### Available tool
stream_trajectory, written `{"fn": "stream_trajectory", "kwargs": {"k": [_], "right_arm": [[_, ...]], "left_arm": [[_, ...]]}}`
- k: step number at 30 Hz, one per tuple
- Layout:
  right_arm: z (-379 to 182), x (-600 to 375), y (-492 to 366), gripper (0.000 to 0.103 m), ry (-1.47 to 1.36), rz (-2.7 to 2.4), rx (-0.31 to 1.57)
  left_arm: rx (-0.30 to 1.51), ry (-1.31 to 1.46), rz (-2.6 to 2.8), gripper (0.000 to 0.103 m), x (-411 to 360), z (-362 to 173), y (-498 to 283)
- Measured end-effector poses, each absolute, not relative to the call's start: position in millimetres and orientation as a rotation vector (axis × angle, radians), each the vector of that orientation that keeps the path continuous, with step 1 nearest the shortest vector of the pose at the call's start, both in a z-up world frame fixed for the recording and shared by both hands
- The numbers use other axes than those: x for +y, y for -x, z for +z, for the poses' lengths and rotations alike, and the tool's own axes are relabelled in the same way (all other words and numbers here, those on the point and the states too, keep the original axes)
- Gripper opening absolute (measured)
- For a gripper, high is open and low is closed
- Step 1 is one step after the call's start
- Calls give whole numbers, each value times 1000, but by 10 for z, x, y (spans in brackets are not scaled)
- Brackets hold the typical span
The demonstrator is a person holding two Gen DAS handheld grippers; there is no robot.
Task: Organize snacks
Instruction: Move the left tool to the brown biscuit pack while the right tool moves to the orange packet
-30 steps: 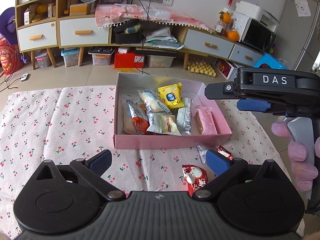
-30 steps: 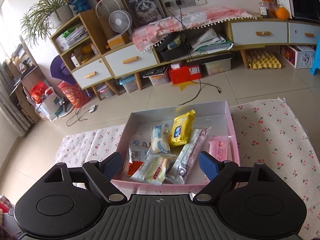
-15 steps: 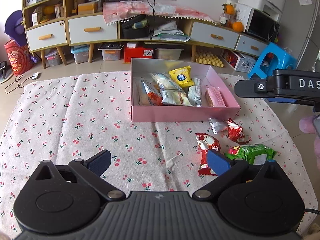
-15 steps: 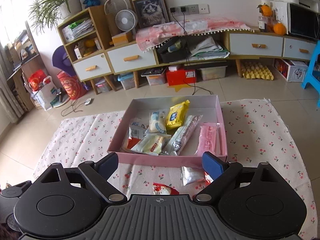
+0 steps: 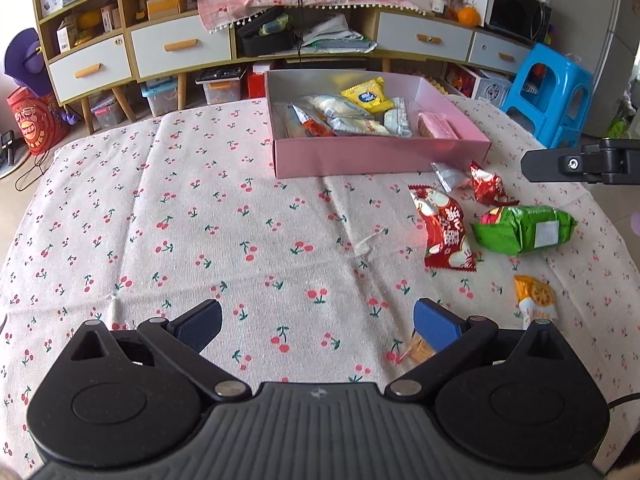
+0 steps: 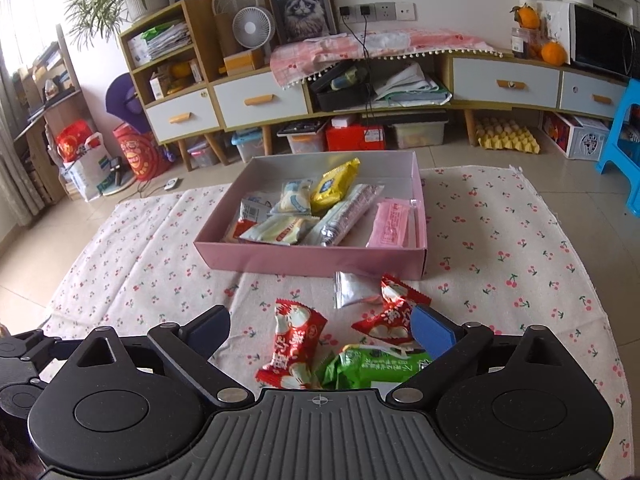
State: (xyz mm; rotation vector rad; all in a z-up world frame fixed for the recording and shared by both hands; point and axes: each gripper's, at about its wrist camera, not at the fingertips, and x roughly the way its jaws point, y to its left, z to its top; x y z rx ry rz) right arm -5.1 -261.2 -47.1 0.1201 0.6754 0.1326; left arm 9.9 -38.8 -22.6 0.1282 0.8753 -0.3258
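A pink box [image 5: 380, 156] [image 6: 312, 258] on the cherry-print cloth holds several snack packets, among them a yellow one [image 6: 334, 186] and a pink one [image 6: 390, 226]. Loose on the cloth in front of it lie a red packet [image 5: 444, 232] [image 6: 292, 346], a second crumpled red packet [image 5: 488, 184] [image 6: 390, 312], a silver packet [image 6: 352, 290], a green packet [image 5: 524, 228] [image 6: 372, 368] and an orange packet [image 5: 534, 298]. My left gripper [image 5: 316, 324] is open and empty over bare cloth. My right gripper [image 6: 320, 326] is open and empty above the red and green packets.
The cloth [image 5: 200, 220] lies on a tiled floor. A blue plastic stool [image 5: 548, 92] stands at the right. Low cabinets with drawers [image 6: 260, 100] and storage bins line the back wall. The right gripper's body shows at the left view's right edge [image 5: 584, 164].
Both grippers have pulled back and away from the pink box, both still open. The loose packets in front of the box have come into view.
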Motion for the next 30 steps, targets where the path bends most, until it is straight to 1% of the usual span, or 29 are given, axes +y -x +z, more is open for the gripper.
{"fn": "stream_trajectory", "kwargs": {"k": [6, 13, 24, 28, 29, 30], "right_arm": [[-646, -2712, 260, 98, -37, 169, 683], [-907, -2770, 534, 99, 151, 265, 695], [-1212, -2874, 634, 99, 116, 366, 855], [-1330, -2778, 651, 99, 178, 385, 882], [-1361, -2745, 669, 103, 209, 390, 866], [-1376, -2736, 695, 103, 216, 403, 839]], "left_arm": [[847, -185, -325, 102, -322, -355, 33], [816, -201, -378, 102, -265, -395, 148], [836, -273, -547, 102, -566, -556, 293], [817, -317, -586, 103, -668, -605, 352], [815, -321, -595, 103, -694, -611, 352], [813, -320, -600, 103, -714, -612, 351]]}}
